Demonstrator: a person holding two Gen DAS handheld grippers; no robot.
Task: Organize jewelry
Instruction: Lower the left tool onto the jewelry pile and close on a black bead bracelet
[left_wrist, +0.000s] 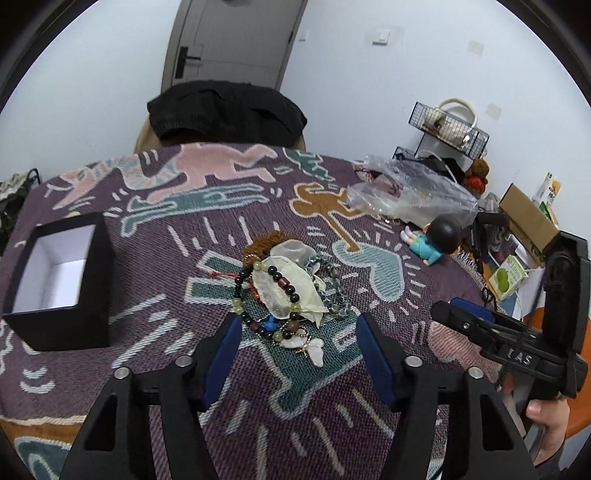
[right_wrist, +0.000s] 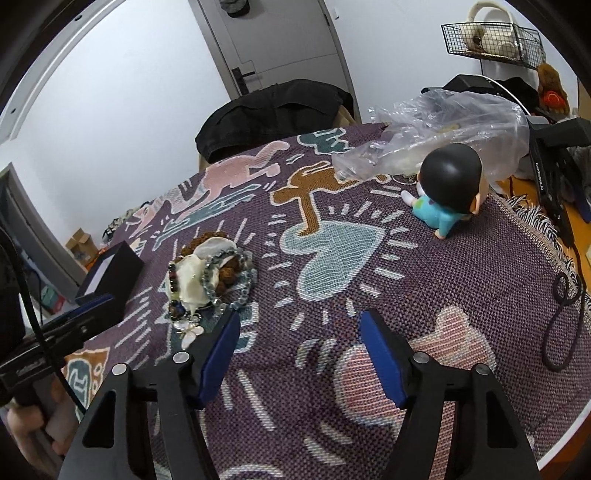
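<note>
Both tools hang over the patterned bench, holding nothing.

The jewelry pile (left_wrist: 286, 295) lies mid-bench, just ahead of the left tool (left_wrist: 297, 332), whose jaws are parted; the box (left_wrist: 59, 280) stands left of it. The right tool (right_wrist: 299, 328), also parted, hangs over bare cloth.

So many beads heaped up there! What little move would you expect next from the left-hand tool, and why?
Probably easing the left gripper forward and down onto the jewelry pile. Its jaws stand open with the butterfly pendant and the near end of the bead bracelet between them, nothing gripped yet. The open black box waits empty to the left, a likely place for a picked piece.
</note>
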